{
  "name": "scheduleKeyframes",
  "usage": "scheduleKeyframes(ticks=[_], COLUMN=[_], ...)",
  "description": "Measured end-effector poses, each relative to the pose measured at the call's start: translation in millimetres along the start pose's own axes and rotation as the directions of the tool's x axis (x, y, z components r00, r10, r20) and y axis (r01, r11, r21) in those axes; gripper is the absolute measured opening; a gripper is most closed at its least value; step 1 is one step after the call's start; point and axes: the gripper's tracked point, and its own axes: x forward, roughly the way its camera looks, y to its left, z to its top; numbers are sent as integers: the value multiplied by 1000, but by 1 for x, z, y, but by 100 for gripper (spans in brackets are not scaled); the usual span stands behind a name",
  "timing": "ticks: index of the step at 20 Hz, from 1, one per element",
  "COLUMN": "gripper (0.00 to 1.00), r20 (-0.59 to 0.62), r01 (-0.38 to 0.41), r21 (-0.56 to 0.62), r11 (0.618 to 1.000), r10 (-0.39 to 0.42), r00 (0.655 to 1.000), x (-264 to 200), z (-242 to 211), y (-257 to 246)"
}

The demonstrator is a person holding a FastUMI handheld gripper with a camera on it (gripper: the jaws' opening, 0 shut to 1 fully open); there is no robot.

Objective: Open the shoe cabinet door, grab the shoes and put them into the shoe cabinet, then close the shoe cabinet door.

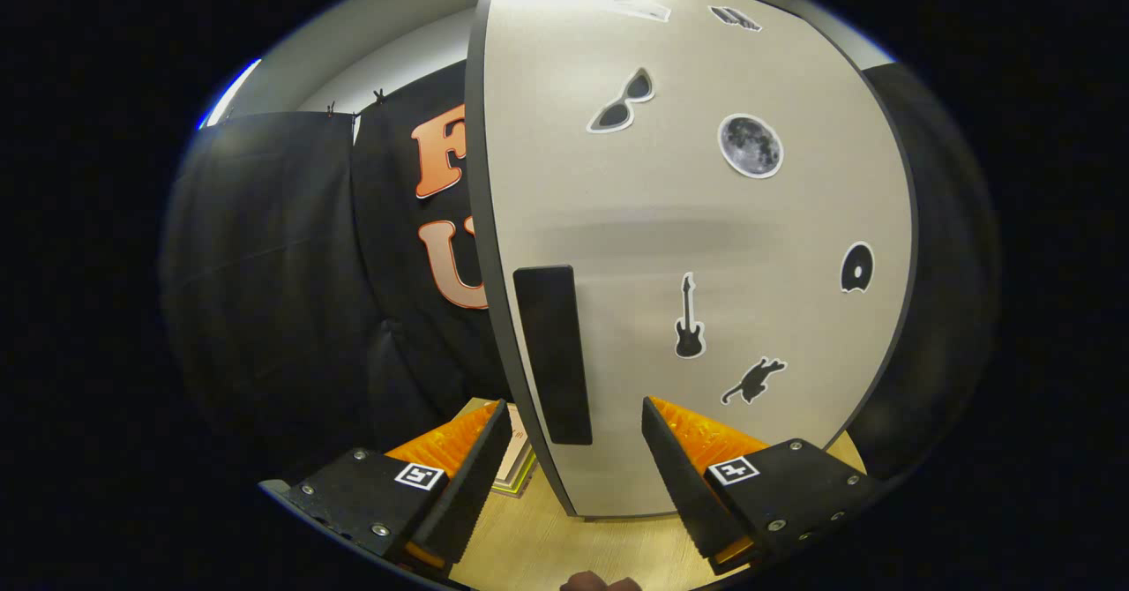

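Cloth of the booth wall hangs dark at nine o'clock from the claw, and just inside it, low at about eight o'clock, the corner of something flat and pale lies on the wooden table beside the left finger; what it is cannot be told. The claw itself is released, its two fingers spread wide with nothing between them but air. At twelve o'clock, just ahead and slightly above the gap, stands the dark upright handle on the left edge of the shoe cabinet door, which looks shut. Rightward, the pale door panel carries stickers: sunglasses, a moon, a guitar, a cat and a disc toward three o'clock. No shoes are to be seen here. The step in hand is judged to be opening the door, so the task is barely begun. To do it well, the fingers should straddle the handle squarely, one on each side, close firmly, and then pull along the door's swing, the hinge judged to be on the right edge, rather than straight back, so the grip does not slip off.
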Motion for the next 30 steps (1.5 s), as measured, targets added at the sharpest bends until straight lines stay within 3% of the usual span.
scheduleKeyframes(ticks=[3,9,15,24,30], gripper=[93,93,93,93,93], r20=[32,45,97,155,189], r01=[43,55,100,107,124], r21=[1,-34,-31,-32,-47], r11=[999,998,995,994,991], r10=[-43,-54,-97,-101,-113], r00=[999,998,991,983,975], x=[-37,-91,-153,-265,-313], z=[1,3,18,25,33], y=[-1,-4,-42,-110,-134])
